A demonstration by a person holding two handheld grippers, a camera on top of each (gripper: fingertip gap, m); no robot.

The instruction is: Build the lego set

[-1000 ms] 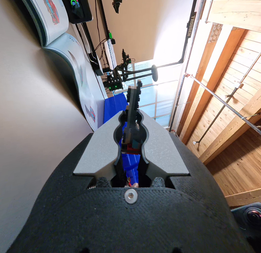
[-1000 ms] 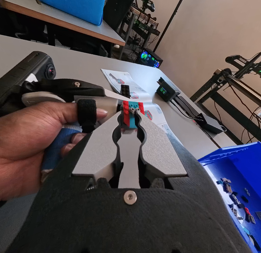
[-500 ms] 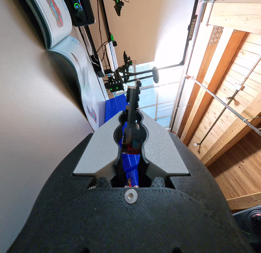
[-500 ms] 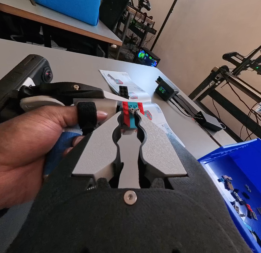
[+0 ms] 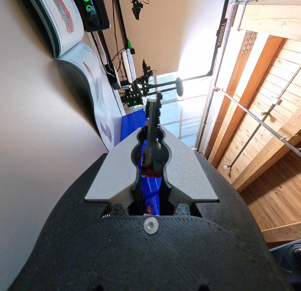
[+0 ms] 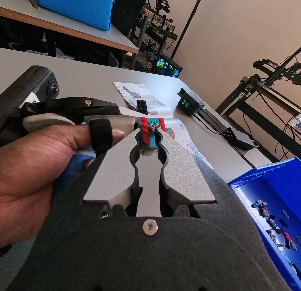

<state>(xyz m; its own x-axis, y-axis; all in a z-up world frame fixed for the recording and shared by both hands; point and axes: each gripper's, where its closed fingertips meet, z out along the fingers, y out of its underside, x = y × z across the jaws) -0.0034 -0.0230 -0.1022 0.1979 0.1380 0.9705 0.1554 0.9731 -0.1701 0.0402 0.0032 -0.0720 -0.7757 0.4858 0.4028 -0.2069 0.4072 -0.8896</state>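
Little is shifting since the earlier frame | your left gripper [image 5: 151, 133] is clamping the lego model [image 5: 152, 120] | your right gripper [image 6: 147, 133] is pinching its red-and-teal end.

Small loose pieces [image 6: 273, 224] in the blue bin [image 6: 268, 172], too tiny to identify.

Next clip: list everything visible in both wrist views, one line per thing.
Lego assembly: one, red, teal and grey, held between both tools.
Instruction booklet: one, white, open on the grey table.
Black brick: one, standing on the booklet.
Parts bin: one, blue, at the table's right, loose pieces inside.
Display unit: one, dark, green dials, beyond the booklet.
Power adapter: one, grey, cabled, near the table edge.
Left tool: shut on the assembly.
Right tool: shut on the assembly.
Hand: one, gripping the left tool.
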